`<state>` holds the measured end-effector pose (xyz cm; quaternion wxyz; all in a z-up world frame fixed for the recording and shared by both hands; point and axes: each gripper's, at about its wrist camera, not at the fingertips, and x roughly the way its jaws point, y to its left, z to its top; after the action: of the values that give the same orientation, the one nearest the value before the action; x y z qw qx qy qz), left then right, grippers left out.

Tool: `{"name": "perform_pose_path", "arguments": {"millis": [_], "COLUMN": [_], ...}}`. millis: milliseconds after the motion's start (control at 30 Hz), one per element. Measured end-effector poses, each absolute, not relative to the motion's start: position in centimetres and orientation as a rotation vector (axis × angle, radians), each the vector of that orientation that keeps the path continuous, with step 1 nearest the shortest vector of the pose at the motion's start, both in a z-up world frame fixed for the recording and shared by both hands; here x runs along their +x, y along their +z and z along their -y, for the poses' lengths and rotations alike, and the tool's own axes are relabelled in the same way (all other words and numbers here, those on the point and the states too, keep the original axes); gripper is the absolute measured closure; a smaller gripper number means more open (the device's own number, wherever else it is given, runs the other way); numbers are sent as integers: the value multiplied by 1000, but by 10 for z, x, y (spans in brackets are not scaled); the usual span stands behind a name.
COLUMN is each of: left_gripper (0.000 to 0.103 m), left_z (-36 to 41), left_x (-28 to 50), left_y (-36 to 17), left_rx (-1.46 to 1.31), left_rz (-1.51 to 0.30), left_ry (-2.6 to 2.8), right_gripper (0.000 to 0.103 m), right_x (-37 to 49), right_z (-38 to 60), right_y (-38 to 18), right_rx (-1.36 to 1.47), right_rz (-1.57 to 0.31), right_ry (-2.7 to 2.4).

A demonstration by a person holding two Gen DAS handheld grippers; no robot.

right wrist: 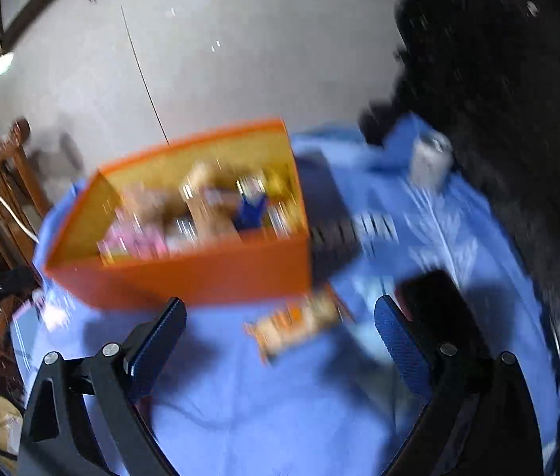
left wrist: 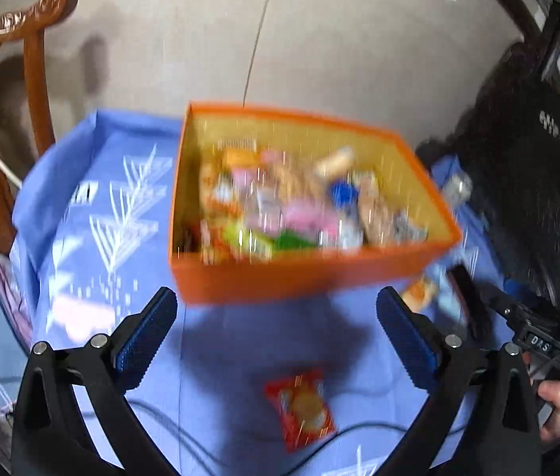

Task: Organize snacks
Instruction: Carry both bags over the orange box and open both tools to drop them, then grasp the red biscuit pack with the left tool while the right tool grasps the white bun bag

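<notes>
Left gripper [left wrist: 276, 317]: jaws wide apart, nothing between the blue pads, hanging over the blue tablecloth [left wrist: 216, 341]. Just below and ahead, a red snack packet [left wrist: 299, 410] flat on the cloth, not touched. Further ahead, the orange box [left wrist: 299, 277], full of mixed snacks [left wrist: 280, 206], blurred. At the right edge, a hand [left wrist: 557, 408] around the other tool's handle.

Right gripper [right wrist: 280, 321]: jaws also wide apart, empty. Between the fingertips and a little beyond, an orange-brown snack packet [right wrist: 295, 323] on the cloth [right wrist: 260, 416], just beside the near wall of the orange box [right wrist: 200, 277]. Well beyond, to the right, a small whitish container [right wrist: 430, 158], too blurred to name. Behind the table at left, a wooden chair [left wrist: 6, 79].
</notes>
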<state>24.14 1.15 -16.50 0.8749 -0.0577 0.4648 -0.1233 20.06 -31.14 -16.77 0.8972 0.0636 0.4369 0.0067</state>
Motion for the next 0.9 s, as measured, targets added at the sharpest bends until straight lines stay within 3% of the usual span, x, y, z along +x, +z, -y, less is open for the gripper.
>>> {"name": "perform_pose_path", "arguments": {"millis": [233,500,900], "left_gripper": [4,4,4], "left_z": [-11,-8,-28], "left_x": [211,200,203], "left_y": [-194,-187,-200], "left_rx": [-136,-123,-159], "left_rz": [-1068,-1064,-1118], "left_ry": [-249,-258,-211], "right_gripper": [7,7,7], "right_x": [188,233,264], "right_z": [307,303,290], "right_y": [-201,-250,-284], "right_rx": [124,300,312], "right_rz": [-974,-1031,-1080], "right_ry": [-18,-173,-369]}}
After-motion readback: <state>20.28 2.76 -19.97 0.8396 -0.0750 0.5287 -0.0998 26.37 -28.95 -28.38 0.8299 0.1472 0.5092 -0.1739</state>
